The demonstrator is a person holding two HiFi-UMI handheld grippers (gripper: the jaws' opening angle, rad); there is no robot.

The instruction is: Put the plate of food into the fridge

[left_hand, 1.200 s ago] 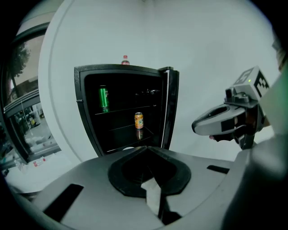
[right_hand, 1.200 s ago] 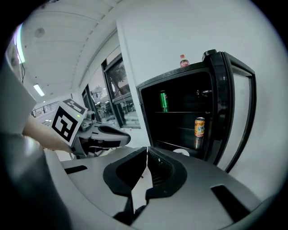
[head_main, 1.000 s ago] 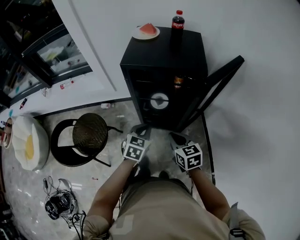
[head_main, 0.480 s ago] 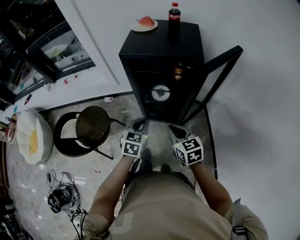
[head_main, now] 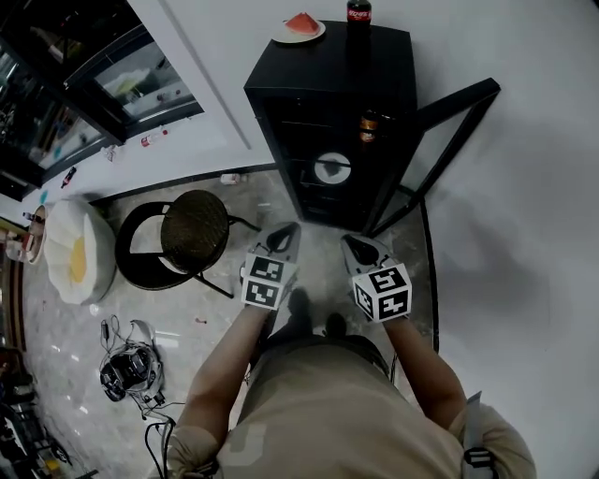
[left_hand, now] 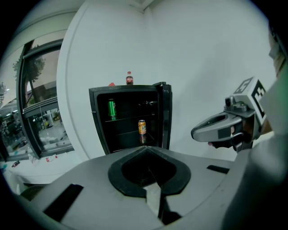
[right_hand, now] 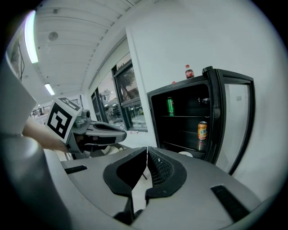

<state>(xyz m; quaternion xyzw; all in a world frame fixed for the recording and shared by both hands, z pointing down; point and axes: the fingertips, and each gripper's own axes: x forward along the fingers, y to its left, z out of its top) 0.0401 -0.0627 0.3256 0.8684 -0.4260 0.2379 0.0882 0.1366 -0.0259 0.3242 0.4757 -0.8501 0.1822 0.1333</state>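
Holding both tools low ahead of the body, the person keeps the left gripper (head_main: 284,234) and the right gripper (head_main: 356,246) side by side and apart, each with its jaws pressed together on nothing, pointing toward twelve o'clock. Just under them the person's shoes (head_main: 299,304) stand on the pale stone floor (head_main: 225,327). At nine o'clock from the left gripper sits a round stool (head_main: 192,234) with a dark woven seat; a tangle of cables (head_main: 131,370) lies at seven o'clock, and a white cushion (head_main: 80,262) with a yellow patch lies further out at nine. Straight ahead stands the black fridge (head_main: 318,89), nothing on the floor between it and the grippers. Its door (head_main: 449,126) hangs open toward two o'clock. Inside, an orange can (head_main: 368,126) stands on a middle shelf, a green can (left_hand: 111,109) on the shelf above it, and a white round dish (head_main: 332,168) lies lower down. On the fridge's top, at the far edge, the plate of food (head_main: 299,28) carries a red watermelon slice, with a cola bottle (head_main: 358,11) upright near it at three o'clock.
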